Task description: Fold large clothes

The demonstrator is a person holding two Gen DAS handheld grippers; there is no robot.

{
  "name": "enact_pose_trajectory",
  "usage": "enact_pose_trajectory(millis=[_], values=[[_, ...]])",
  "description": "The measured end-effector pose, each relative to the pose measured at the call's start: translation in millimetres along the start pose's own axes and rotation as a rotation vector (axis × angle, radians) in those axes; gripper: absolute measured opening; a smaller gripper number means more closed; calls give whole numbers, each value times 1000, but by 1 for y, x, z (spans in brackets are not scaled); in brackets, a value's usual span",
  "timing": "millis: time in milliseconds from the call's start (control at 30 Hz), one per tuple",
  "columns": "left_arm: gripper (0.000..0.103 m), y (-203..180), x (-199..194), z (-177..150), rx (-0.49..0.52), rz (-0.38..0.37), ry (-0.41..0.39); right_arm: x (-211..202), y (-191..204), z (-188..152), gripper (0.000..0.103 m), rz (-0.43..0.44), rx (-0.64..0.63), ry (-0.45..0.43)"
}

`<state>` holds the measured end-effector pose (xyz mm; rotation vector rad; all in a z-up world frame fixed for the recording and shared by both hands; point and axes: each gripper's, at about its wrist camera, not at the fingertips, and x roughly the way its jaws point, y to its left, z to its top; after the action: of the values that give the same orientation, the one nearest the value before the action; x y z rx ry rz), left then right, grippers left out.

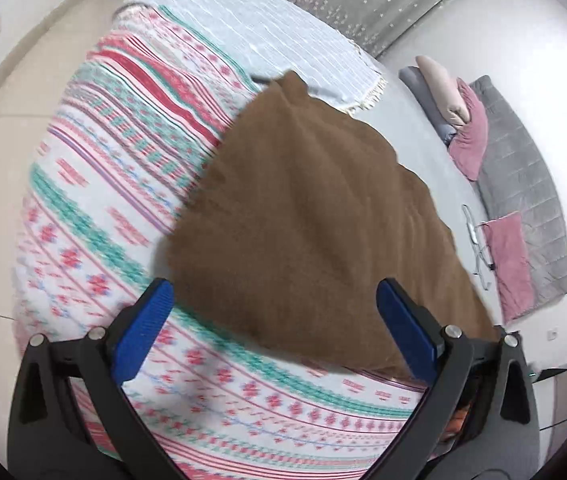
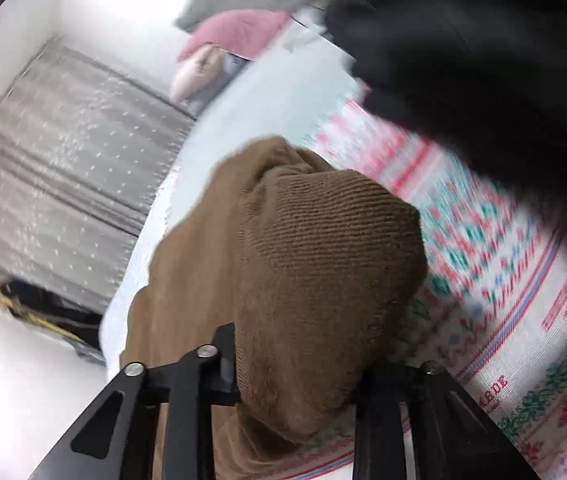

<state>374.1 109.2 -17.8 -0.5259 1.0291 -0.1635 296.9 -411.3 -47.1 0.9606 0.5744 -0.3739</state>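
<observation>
A brown knit garment (image 1: 303, 216) lies spread across the bed, on a patterned blanket (image 1: 115, 184). My left gripper (image 1: 279, 320) hovers over its near edge, open, with the blue pads (image 1: 151, 320) wide apart and nothing pinched between them. In the right wrist view a ribbed end of the brown garment (image 2: 323, 248) is bunched up and lifted off the blanket. It drapes over my right gripper (image 2: 303, 344), whose fingertips are buried in the fabric and shut on it.
The bed carries a pale striped throw (image 1: 283, 40), a grey quilt (image 1: 523, 192), pink pillows (image 1: 471, 132) and a white cable (image 1: 475, 240). A grey curtain (image 2: 63, 160) hangs beyond the bed. A person's dark sleeve (image 2: 483, 48) fills the upper right. Tiled floor (image 1: 11, 128) lies to the left.
</observation>
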Motion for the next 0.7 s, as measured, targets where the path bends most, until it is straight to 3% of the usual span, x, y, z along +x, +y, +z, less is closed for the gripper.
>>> enact_pose_trajectory(millis=[167,267,367,433,533,600,700], values=[[101,24,-5,3,14,122,14,0,36,-4,25,-62,-123,-38],[101,44,-10,5,-13,141,28,23,-3,-5,24,-107,-8,21],[101,64,-15,8,-50,130,36,40,-52,-10,24,-62,170,76],[101,75,-19,11,-72,133,29,38,-49,-10,24,-70,170,58],[101,91,-27,15,-115,119,21,28,-13,-1,21,-117,104,-6],[101,100,-33,18,-146,94,13,10,37,4,20,-111,-29,-106],[101,111,-42,23,-186,65,0,-11,141,-12,19,-135,-392,-275]])
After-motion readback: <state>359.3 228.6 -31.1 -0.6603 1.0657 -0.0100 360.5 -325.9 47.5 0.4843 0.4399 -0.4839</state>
